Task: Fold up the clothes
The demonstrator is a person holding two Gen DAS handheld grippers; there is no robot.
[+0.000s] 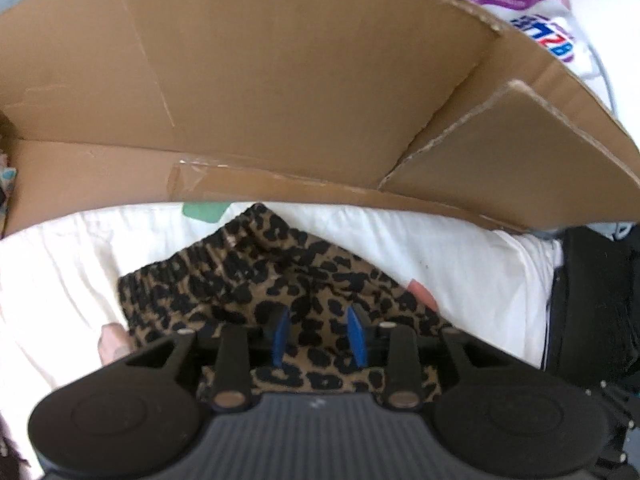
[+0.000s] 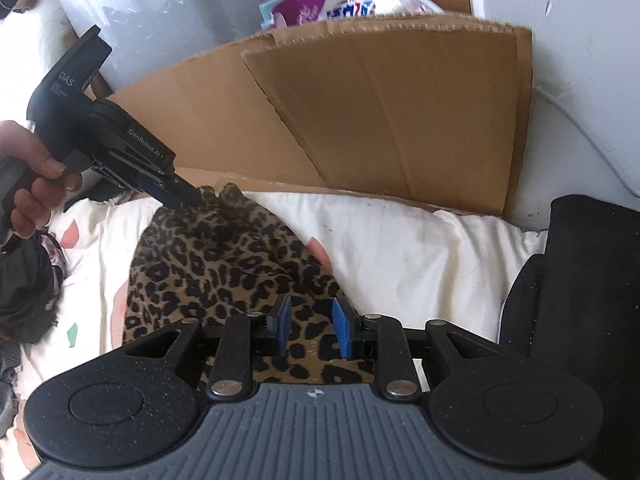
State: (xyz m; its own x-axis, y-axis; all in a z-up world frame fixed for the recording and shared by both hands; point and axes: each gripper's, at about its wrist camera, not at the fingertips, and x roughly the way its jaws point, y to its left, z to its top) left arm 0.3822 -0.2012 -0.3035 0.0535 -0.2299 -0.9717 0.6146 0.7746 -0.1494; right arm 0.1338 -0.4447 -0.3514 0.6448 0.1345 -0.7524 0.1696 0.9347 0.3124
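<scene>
A leopard-print fabric garment [image 2: 224,264] is spread on a white padded sheet [image 2: 400,248]. Behind both, a flattened brown cardboard box [image 2: 380,120] is propped upright. A crumpled purple-and-white plastic bag [image 2: 320,6] is seen behind the cardboard. A black cushioned object [image 2: 580,280], perhaps a chair, is placed right of the sheet. A dark crumpled cloth [image 2: 28,280] is found at the sheet's left edge.

Two black handheld grippers with blue pads

The right gripper [image 2: 308,326] has a ribbed grey body, round black side discs and silver pivot screws; the left gripper [image 2: 182,196] carries white "DAS" and "GenRobot.AI" lettering.
</scene>
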